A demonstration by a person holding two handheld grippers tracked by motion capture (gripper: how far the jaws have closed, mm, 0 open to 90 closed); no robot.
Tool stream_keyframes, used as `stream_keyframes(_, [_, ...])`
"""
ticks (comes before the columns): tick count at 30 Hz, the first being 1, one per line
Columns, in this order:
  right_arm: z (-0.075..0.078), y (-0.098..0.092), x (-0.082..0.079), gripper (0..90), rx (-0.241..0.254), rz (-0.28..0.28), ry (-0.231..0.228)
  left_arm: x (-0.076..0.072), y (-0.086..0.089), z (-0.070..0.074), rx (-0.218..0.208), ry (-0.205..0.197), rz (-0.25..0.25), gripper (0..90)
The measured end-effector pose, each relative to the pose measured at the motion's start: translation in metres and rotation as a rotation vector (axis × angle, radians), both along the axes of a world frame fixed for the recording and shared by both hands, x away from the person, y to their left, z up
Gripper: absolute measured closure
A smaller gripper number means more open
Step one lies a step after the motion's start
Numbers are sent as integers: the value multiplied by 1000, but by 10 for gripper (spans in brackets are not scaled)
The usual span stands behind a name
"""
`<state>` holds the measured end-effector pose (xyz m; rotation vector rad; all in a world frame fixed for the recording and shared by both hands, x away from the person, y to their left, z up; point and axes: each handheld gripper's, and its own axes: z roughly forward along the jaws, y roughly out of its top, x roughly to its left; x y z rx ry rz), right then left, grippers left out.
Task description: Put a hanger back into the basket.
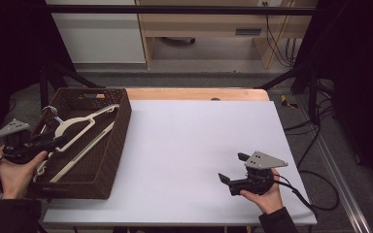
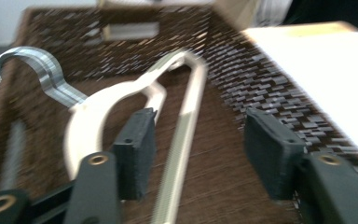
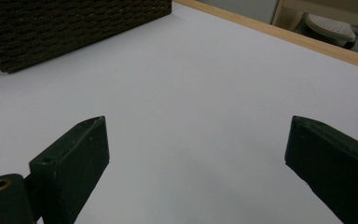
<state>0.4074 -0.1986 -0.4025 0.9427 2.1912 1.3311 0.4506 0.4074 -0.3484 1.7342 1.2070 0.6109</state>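
Hanger (image 1: pixel 80 130) is the likely target: cream plastic with a metal hook (image 1: pixel 50 111), it lies inside the dark woven basket (image 1: pixel 119 145) at the left of the frame, its long bar running from lower left to upper right. Left gripper (image 1: pixel 53 143) hovers right at it, jaws apart and empty, far nearer than the right gripper (image 1: pixel 232 170), which rests on the white table (image 1: pixel 189 141) at lower right, jaws also wide apart. Left gripper view, blurred, shows the bar (image 2: pixel 179 154) passing between its 2 pads (image 2: pixel 137 149); right gripper view shows the basket's outer wall (image 3: pixel 70 25).
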Motion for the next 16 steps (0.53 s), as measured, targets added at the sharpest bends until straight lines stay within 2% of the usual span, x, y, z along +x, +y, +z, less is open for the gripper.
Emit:
stream_keyframes(1, [0,0,0,66,0,0,0,0,0,0,0,0,0,365])
stream_keyframes(2, [1,-1,0,65,2,-2,-4,-8,-11,0,-11,-31,-45,334])
stream_keyframes(3, [1,-1,-1,65,3,-4,-3,-8,-11,0,-11,-31,-45,313])
stream_keyframes(4, [2,-2,-1,65,3,-2,-7,-15,-24,-2,-23,-54,-78,290])
stream_keyframes(6, [2,-2,-1,64,5,-5,-8,-18,-29,-3,-34,-62,-91,261])
stream_keyframes(8, [3,-4,-2,63,7,-9,-17,-25,-45,-6,-49,-76,-140,187])
stream_keyframes(9, [3,-4,-2,63,7,-9,-17,-25,-45,-6,-49,-76,-140,161])
stream_keyframes(10, [4,-4,-2,62,9,-11,-21,-28,-56,-8,-27,-78,-169,137])
stream_keyframes(11, [4,-4,-2,62,9,-11,-21,-28,-56,-8,-27,-78,-169,113])
stream_keyframes(13, [4,-5,-3,62,12,-11,-29,-32,-69,-9,10,-88,-194,82])
stream_keyframes(16, [5,-6,-4,62,12,-12,-33,-34,-75,-9,17,-92,-213,67])
